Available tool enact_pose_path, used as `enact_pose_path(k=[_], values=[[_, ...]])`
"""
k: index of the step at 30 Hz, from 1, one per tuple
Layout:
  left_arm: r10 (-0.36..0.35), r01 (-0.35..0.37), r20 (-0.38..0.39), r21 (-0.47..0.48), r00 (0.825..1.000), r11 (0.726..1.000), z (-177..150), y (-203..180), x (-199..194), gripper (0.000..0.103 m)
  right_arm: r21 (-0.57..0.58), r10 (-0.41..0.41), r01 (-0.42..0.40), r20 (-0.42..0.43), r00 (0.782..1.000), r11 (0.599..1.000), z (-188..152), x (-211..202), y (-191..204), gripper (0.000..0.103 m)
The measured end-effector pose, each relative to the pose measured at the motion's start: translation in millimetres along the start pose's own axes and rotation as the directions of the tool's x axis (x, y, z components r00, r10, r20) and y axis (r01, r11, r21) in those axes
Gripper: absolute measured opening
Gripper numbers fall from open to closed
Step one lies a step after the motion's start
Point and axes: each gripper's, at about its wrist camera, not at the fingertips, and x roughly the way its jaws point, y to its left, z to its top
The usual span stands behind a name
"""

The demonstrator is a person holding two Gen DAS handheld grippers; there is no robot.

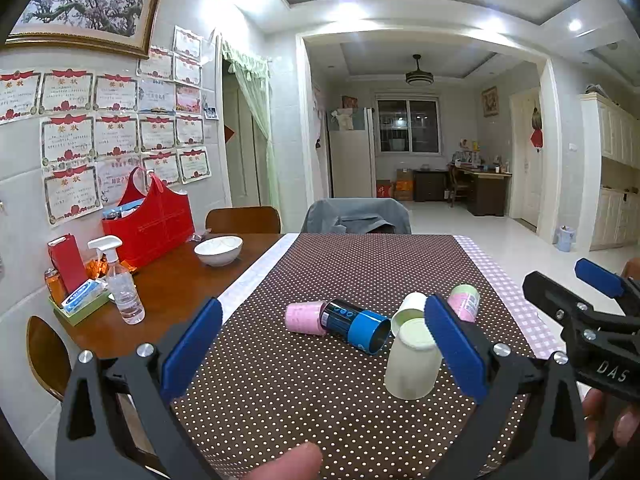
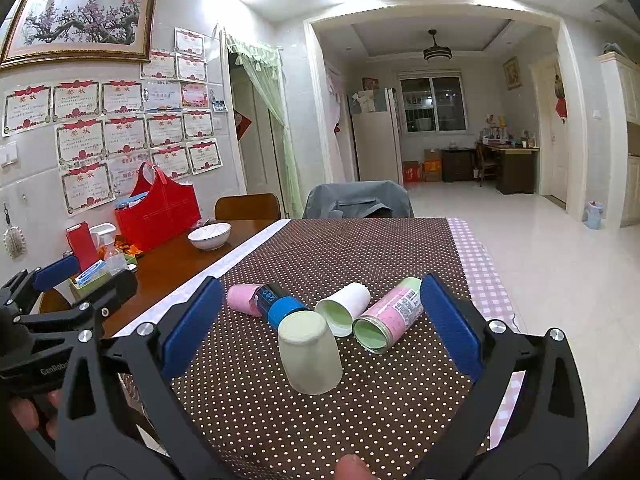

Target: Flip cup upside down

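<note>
Wooden table [image 1: 168, 300]: brown polka-dot cloth [image 2: 320, 420]; five cups, one pale cup [image 2: 310, 356] inverted; white bowl [image 1: 218, 249]; spray bottle [image 1: 120, 280]; red bag [image 1: 154, 224].

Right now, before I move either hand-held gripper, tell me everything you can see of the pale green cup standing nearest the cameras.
The pale green cup stands upside down on the dotted tablecloth, mouth down, flat base up. It is plain, matte and slightly tapered, wider at the bottom; paper or plastic, I cannot tell. Nothing grips it; both hand-held grippers are open. The white cup and blue cup lie just behind; contact is unclear.
</note>
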Motion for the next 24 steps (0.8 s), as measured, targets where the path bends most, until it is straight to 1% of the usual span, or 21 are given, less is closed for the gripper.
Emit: enact_pose_path(k=[9, 15, 24], values=[[-0.005, 0.005, -0.002, -0.005, 1.000, 1.000, 1.3, 1.5, 1.0, 0.099, -0.001, 0.004, -0.004, -0.003, 1.000, 1.000, -0.9, 1.0, 1.5, 0.097], [-0.009, 0.009, 0.021, -0.002, 1.000, 1.000, 1.1, 0.8, -1.8, 0.099, -0.001, 0.011, -0.011, -0.008, 1.000, 1.000, -1.2, 2.0, 1.6, 0.097], [0.021, -0.021, 0.004, 0.000, 1.000, 1.000, 0.5, 0.0, 2.4, 0.099, -0.002, 0.018, -0.018, -0.013, 1.000, 1.000, -1.4, 4.3, 3.1, 0.097]])
